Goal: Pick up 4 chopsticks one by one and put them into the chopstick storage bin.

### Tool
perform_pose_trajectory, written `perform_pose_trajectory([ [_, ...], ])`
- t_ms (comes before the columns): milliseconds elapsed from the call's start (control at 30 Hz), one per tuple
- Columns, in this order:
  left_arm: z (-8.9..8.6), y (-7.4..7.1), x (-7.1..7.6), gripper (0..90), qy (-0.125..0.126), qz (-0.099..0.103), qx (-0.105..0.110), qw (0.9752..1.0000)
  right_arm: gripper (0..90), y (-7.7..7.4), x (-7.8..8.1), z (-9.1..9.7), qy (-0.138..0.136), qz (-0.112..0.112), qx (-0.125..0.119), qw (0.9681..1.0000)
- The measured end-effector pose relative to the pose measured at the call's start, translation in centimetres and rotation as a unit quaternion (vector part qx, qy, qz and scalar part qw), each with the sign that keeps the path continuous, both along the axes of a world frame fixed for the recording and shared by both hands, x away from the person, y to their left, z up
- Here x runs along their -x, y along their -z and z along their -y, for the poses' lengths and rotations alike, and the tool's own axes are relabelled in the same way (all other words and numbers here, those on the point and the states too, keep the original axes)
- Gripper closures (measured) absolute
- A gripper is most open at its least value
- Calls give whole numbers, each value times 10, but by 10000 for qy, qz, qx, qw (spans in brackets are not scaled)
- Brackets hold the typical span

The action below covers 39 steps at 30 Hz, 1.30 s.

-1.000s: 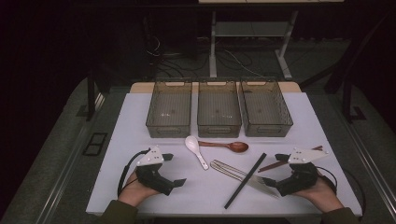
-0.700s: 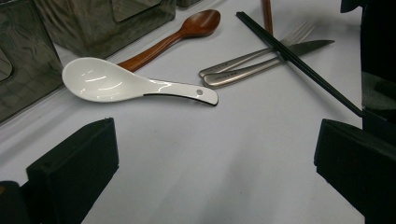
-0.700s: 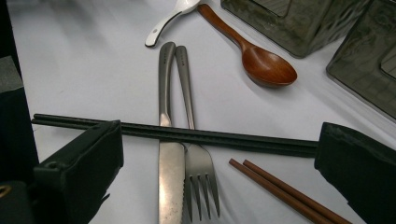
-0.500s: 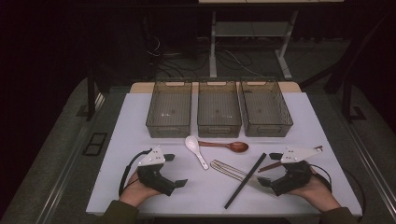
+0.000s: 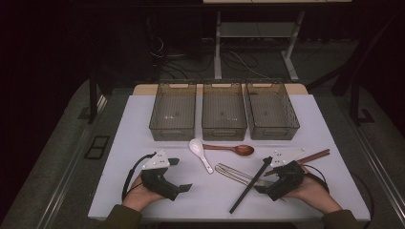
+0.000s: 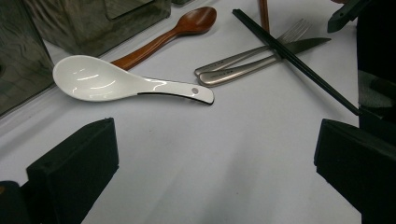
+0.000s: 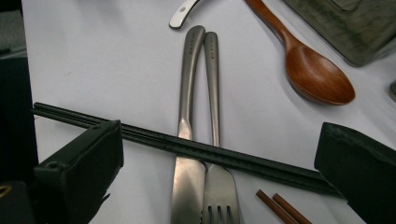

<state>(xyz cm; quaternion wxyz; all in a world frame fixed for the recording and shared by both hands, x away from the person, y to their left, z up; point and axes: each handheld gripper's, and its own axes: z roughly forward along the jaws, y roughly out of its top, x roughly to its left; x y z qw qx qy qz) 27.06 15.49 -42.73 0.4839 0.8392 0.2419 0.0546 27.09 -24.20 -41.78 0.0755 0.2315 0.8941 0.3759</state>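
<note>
The left gripper [image 5: 180, 174] rests on the white table [image 5: 329, 129] with jaws spread and nothing between them, the white spoon [image 6: 126, 85] ahead. The right gripper [image 7: 219, 161] is nearer the black chopsticks [image 7: 196, 148], which lie crosswise between its spread jaws, over knife [image 7: 187, 126] and fork [image 7: 215, 135]. Three bins [image 5: 224, 112] wait behind; a dark room surrounds.

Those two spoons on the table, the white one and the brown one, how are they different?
The white spoon is glossy, short and deep-bowled; the brown spoon is wooden, matte, longer and slimmer. The white spoon's bowl lies beside the left bin, while the brown spoon's bowl points toward the right. Both lie bowl-up on the white table, their handles crossing.
</note>
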Motion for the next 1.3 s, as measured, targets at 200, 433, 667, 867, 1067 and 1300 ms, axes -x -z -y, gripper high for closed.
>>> perform_pose_trajectory([
  [200,-1,-1,0,0,0,12,14,10000,68,3,-6,-11,-325,-121,262,9991],
  [433,-1,-1,0,0,15,32,22,10000,171,5,-3,-23,-676,-109,480,9965],
  [667,-1,-1,1,0,2,12,12,10000,296,7,0,-28,-1071,-85,588,9925],
  [867,-1,-1,0,0,3,11,26,10000,328,12,-5,-29,-1238,-44,721,9897],
  [1067,-2,-1,0,0,-13,12,40,10000,342,14,-5,-29,-1260,-15,853,9884],
  [1300,-2,-1,0,0,-25,19,57,10000,425,14,-5,-28,-1289,86,918,9874],
])
